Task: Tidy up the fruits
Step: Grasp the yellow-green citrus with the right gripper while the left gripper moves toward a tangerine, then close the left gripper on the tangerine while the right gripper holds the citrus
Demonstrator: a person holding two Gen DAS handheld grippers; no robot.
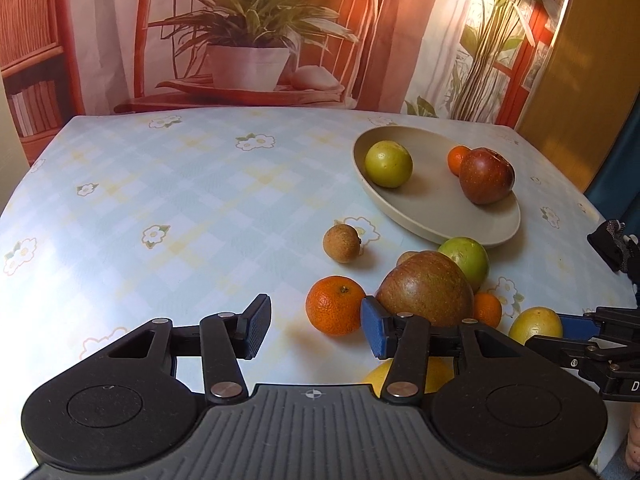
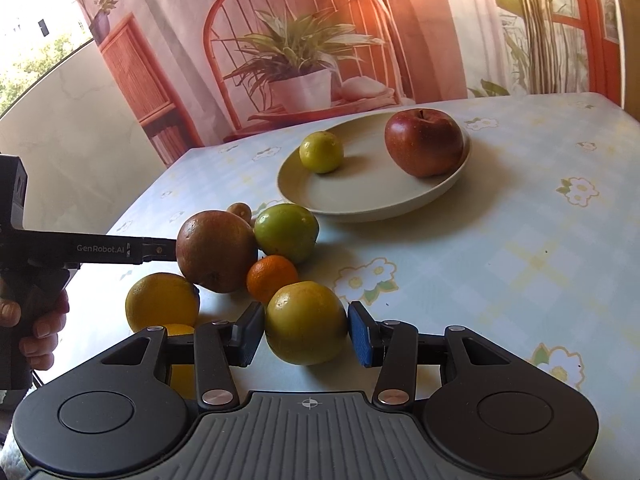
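A table (image 2: 520,240) under a pale checked cloth with daisy prints holds a beige plate (image 2: 360,196) and a loose huddle of fruit just in front of it. On the plate sit a red apple (image 2: 424,142), a small green fruit (image 2: 321,152) and, seen only from the left wrist view, a small orange (image 1: 456,158) behind the apple. The right tool (image 2: 306,334) brackets a yellow-green fruit (image 2: 306,322) at its widest part, both pads at or almost touching its sides; whether it is squeezing yet cannot be told, and the fruit rests on the table. The left tool (image 1: 316,326) hangs open and empty, its right pad just beside a big brownish fruit (image 1: 426,290), with a mandarin (image 1: 335,305) lying ahead between its pads. A brown longan-like fruit (image 1: 341,243) sits apart, nearer the plate. The step in hand looks like picking up the yellow-green fruit for the plate. To do it well, close evenly across the fruit's middle with only enough pressure to stop it rolling (round skin slips easily), then lift straight up before swinging toward the plate, since a small orange (image 2: 271,278) touches the fruit's far side and the heap could scatter if nudged. Set it down in the bare front of the plate, low and gently, so it does not knock the apple or roll off the shallow rim.
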